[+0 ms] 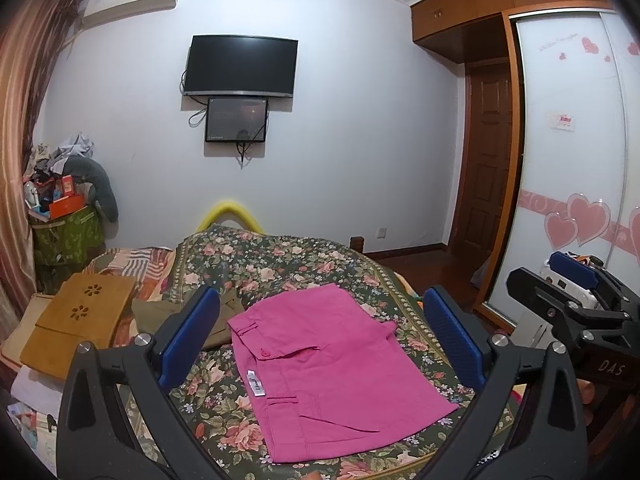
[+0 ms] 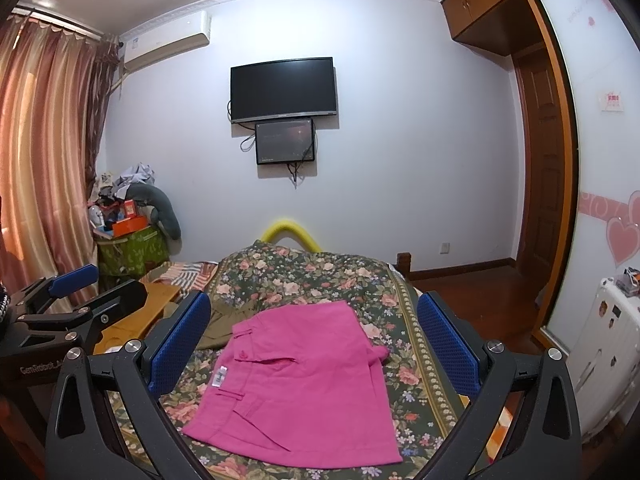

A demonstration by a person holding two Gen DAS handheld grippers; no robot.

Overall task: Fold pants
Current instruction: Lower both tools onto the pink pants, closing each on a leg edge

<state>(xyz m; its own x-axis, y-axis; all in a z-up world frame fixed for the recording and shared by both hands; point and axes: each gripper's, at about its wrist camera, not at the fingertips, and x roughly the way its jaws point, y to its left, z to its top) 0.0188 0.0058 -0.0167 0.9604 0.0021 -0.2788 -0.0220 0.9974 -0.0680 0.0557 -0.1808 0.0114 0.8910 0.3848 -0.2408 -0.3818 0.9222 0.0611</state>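
Note:
Pink pants (image 1: 320, 368) lie folded into a flat rectangle on the floral bedspread (image 1: 280, 264), waistband and white label to the left. They also show in the right wrist view (image 2: 304, 384). My left gripper (image 1: 320, 340) is open and empty, held above the pants with its blue pads either side. My right gripper (image 2: 316, 344) is open and empty too, above the pants. In the left wrist view the right gripper (image 1: 576, 292) shows at the right edge. In the right wrist view the left gripper (image 2: 76, 292) shows at the left edge.
An olive garment (image 1: 180, 312) lies left of the pants. A wooden lap tray (image 1: 80, 324) sits at the bed's left. A green basket (image 1: 68, 236) piled with clutter stands by the curtain. A wardrobe (image 1: 576, 152) is on the right, and a white radiator (image 2: 600, 340) stands beside it.

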